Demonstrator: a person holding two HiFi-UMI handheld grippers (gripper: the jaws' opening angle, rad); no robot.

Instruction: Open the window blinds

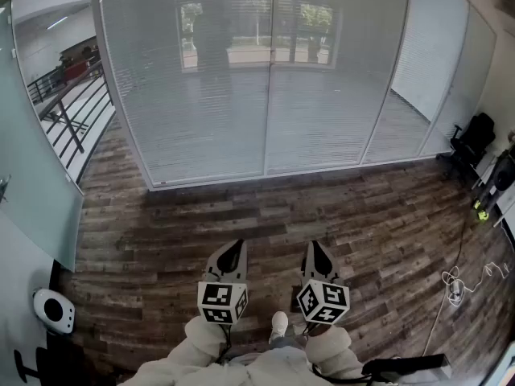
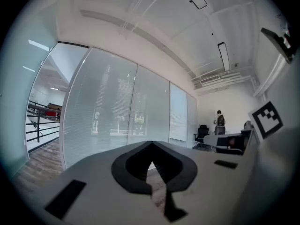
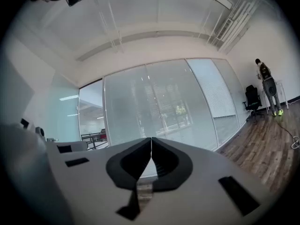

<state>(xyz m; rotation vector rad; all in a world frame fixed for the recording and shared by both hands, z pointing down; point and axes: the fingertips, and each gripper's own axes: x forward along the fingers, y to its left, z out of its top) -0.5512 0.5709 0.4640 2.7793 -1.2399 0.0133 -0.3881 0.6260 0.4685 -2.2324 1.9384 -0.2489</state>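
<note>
blinds (image 1: 201,119): white, slatted | floor (image 1: 362,215): dark brown planks | chair (image 1: 471,139): probably black

Head cam looked steeply down; left claw (image 2: 152,142) and right claw (image 3: 151,138) cams looked level. All shared distant white slatted blinds (image 1: 209,119).

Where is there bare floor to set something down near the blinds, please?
The floor along the blinds is bare, from the railing to the chair. It is crowded at the right, by the chair and cables.
</note>
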